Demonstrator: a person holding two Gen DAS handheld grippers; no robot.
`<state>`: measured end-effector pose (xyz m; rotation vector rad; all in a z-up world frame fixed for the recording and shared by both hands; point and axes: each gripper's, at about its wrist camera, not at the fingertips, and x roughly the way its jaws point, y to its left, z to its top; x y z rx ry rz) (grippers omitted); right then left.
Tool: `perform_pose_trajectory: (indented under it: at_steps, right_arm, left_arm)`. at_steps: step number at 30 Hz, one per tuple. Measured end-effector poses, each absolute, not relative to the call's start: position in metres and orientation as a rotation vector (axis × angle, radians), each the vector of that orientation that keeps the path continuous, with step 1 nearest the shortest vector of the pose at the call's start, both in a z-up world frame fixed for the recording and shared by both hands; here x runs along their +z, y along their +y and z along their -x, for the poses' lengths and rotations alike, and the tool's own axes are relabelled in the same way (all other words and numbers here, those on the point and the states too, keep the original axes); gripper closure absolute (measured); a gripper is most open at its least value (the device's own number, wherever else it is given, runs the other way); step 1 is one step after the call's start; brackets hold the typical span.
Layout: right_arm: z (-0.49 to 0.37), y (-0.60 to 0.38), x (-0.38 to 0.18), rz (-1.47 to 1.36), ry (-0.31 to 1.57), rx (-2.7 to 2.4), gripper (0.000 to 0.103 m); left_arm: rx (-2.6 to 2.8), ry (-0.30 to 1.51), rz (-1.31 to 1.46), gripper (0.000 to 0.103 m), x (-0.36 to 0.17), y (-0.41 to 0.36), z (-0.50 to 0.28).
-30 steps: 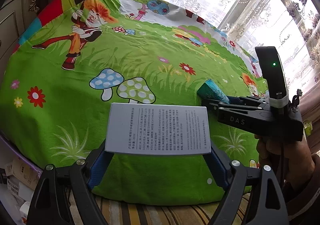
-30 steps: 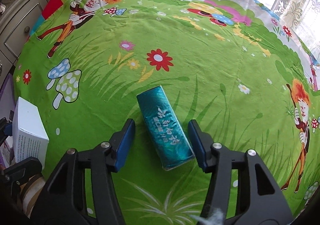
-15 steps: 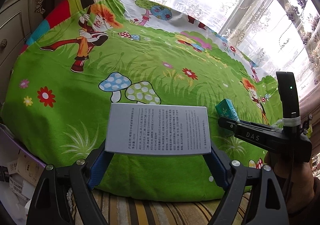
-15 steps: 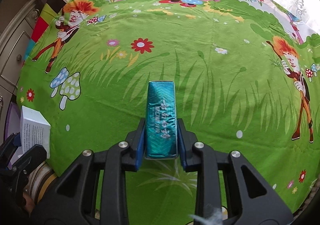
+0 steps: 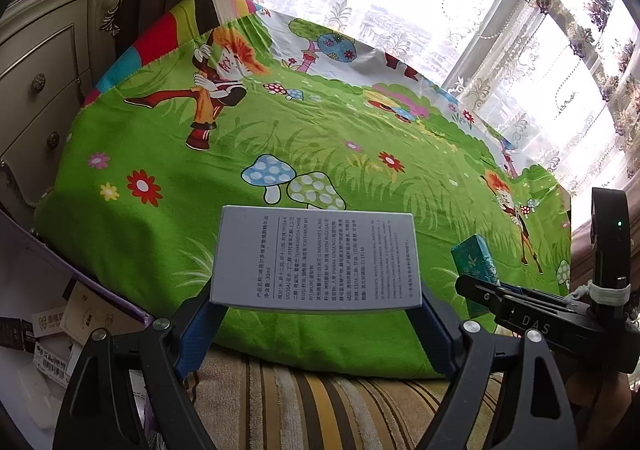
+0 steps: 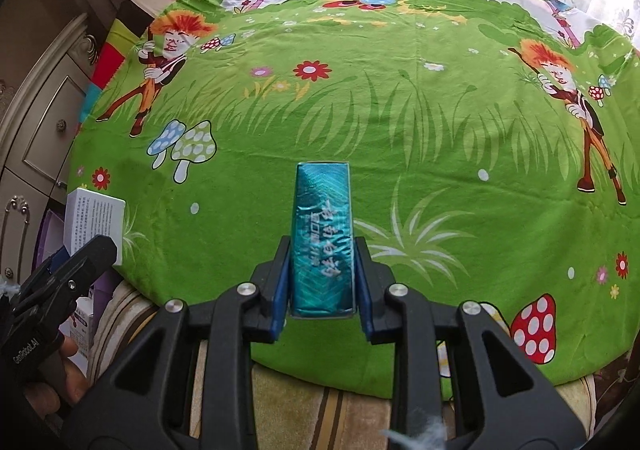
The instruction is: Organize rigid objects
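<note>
I've got both boxes lifted: my left gripper (image 5: 316,314) pinches the grey box (image 5: 316,258) crosswise between its jaws, my right gripper (image 6: 322,290) clamps the teal packet (image 6: 323,234) lengthwise, so next I need a spot on the green cloth (image 6: 440,153) ahead of the jaws.

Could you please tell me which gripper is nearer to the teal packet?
Right. The right gripper is clamped on the teal packet; the left gripper, off to its side, holds the white box.

"DAS" on right tongs (image 5: 476,292); "30ml" on grey box (image 5: 316,258)
</note>
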<state>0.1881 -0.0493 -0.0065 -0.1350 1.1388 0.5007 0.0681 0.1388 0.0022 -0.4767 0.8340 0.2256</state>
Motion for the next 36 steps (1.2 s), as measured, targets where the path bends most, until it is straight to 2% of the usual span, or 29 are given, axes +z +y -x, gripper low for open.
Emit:
perform_pose_trajectory:
  at_steps: [15,36]
  right_arm:
    - [-0.135,-0.006,0.011,0.169,1.123,0.609,0.070]
    - [-0.058,0.080,0.017,0.281,1.109,0.832,0.070]
  left_arm:
    - [0.330,0.772,0.511,0.016,0.014,0.174,-0.002]
    - [0.594,0.738,0.590,0.016,0.001,0.256,0.096]
